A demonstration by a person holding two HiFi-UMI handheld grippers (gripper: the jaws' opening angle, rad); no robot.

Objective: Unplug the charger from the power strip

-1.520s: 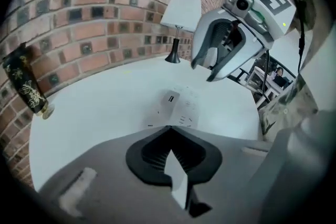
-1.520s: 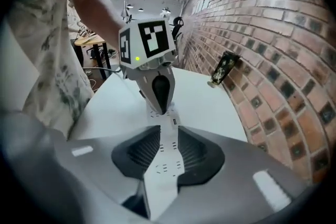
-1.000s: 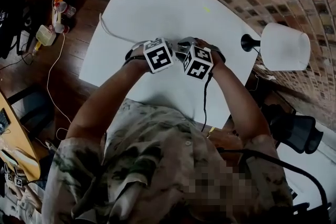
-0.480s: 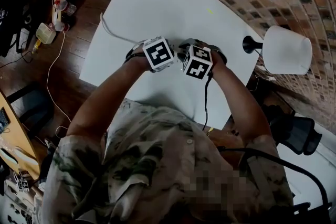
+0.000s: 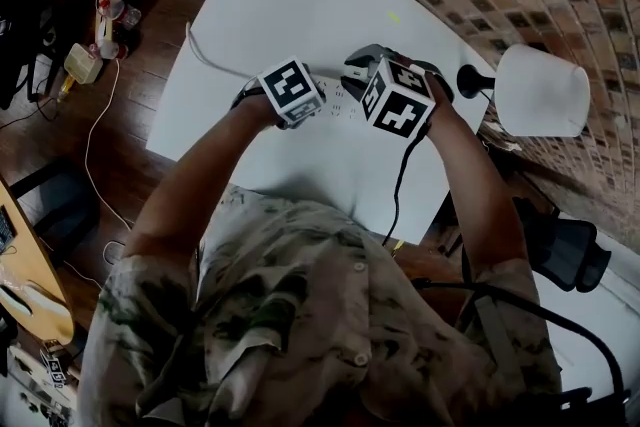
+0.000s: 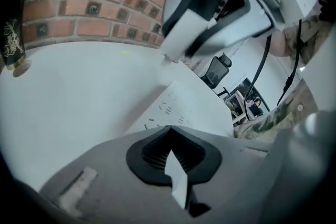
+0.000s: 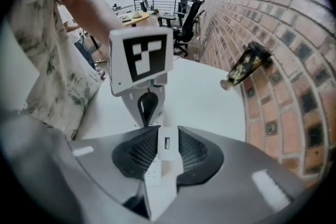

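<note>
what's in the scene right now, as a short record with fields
left gripper: shut on the near end of the strip, which lies on the table
right gripper: shut on the charger, USB port facing its camera
charger: held above the strip, unplugged
table: white, against a brick wall
also there: lamp, bottle by the wall
</note>
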